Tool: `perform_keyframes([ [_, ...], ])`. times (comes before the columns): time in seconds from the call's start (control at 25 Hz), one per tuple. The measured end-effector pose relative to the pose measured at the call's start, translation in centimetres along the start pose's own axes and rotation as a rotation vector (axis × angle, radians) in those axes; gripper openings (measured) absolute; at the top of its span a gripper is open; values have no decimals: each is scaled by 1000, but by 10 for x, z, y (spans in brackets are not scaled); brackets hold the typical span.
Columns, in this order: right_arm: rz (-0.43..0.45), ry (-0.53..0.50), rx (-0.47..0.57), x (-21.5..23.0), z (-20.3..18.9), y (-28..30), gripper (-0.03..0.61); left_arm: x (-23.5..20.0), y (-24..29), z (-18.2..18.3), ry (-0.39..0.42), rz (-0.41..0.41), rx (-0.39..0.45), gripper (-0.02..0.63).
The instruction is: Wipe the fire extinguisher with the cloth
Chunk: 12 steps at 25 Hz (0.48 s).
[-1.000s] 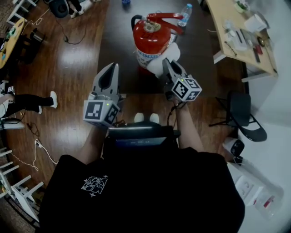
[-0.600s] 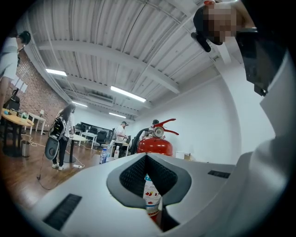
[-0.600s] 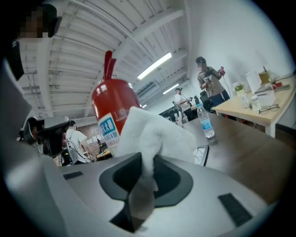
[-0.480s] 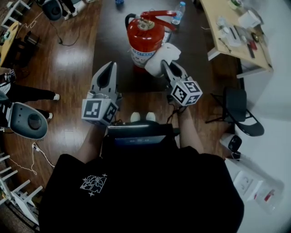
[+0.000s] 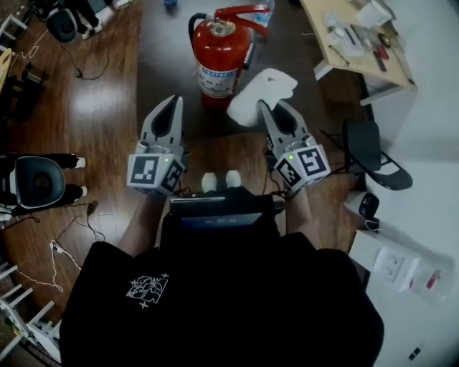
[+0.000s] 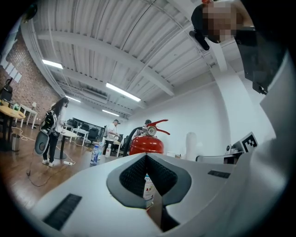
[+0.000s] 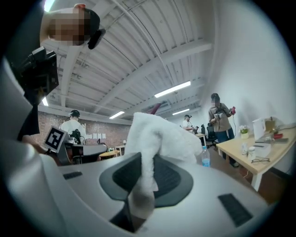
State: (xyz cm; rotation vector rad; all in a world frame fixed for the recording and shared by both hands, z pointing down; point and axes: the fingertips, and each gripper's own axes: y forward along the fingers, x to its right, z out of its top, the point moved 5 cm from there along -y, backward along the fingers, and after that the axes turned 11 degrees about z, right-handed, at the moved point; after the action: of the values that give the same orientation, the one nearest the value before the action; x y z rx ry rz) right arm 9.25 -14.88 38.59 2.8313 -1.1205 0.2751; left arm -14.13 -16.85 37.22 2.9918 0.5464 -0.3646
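On the dark strip of floor (image 5: 165, 43) between the wooden boards (image 5: 107, 107), the red fire extinguisher (image 5: 215, 61) stands upright, ahead of both grippers. The right gripper (image 5: 264, 107) has its jaws clamped on the white cloth (image 5: 262, 92); in the right gripper view the cloth (image 7: 157, 139) is pinched between the pads and bunches up above the jaw tips. From the head view the cloth hangs just beside the extinguisher's right side, and whether the two touch cannot be told. The left gripper (image 5: 171, 100) has its jaws pressed together with nothing between them; it is held level with the right one, to the extinguisher's near left and apart from it. In the left gripper view the extinguisher (image 6: 147, 143) rises behind the jaw tips. A water bottle (image 5: 265, 11) stands beyond the extinguisher. A light wooden table (image 5: 358, 61) with small items fills the room's far right, a black chair (image 5: 373, 154) nearer. Other people (image 6: 51, 134) stand by desks in the background.
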Motion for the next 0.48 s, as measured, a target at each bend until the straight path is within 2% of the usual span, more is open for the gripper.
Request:
perform_keyframes([
  [0.28, -28, -29, 15, -26, 9, -19, 84, 8, -16, -6, 29, -65, -7, 0],
  [0.48, -28, -44, 36, -46, 18, -48, 84, 24, -38, -7, 30, -75, 1, 0],
])
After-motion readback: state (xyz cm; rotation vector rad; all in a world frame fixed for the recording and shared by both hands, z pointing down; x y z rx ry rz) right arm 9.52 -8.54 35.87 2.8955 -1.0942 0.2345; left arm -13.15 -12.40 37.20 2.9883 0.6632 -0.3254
